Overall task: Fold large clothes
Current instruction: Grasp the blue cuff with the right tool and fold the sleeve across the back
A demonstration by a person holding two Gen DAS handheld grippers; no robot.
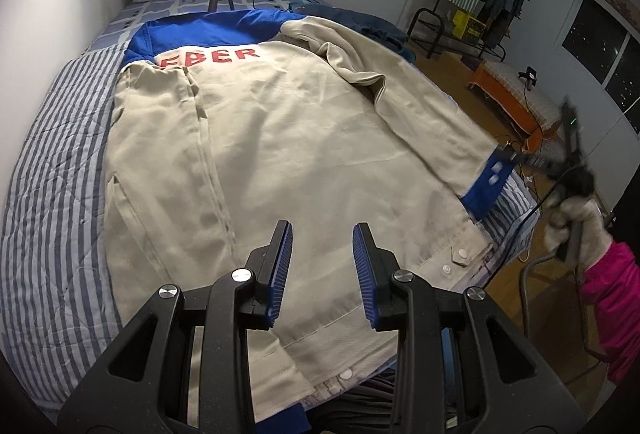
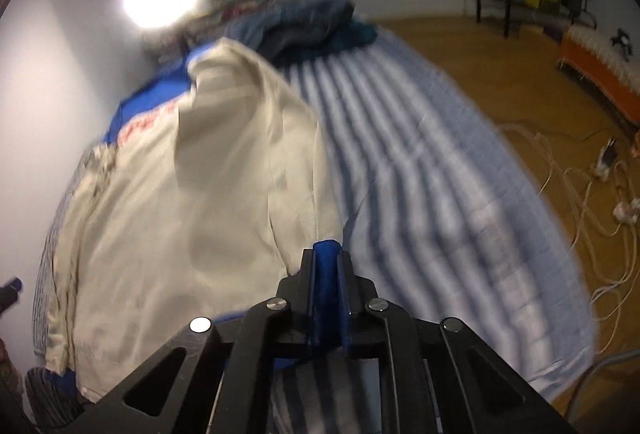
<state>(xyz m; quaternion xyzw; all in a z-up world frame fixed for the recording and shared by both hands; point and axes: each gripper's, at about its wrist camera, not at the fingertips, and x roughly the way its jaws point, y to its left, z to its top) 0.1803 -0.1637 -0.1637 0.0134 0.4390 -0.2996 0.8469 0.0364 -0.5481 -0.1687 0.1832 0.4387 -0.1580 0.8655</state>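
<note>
Jacket (image 1: pixel 288 137): beige woven cloth, matt, creased, with a blue cloth yoke and cuff (image 1: pixel 486 183); glossy white snap buttons (image 1: pixel 463 253) on the hem tab.

Bedsheet (image 1: pixel 48 169): striped blue-and-white cotton-like cloth, matt, lightly rumpled.

Left claw (image 1: pixel 322 274): matt black plastic frame, ribbed blue rubbery pads (image 1: pixel 282 270), shiny round metal pivot pins.

Right claw (image 2: pixel 327 274): same black plastic, blue pads pressed on the blue cuff cloth.

Floor (image 2: pixel 480 73): wood boards, warm low sheen.

Glove (image 1: pixel 576 226): knitted, fuzzy, off-white.
</note>
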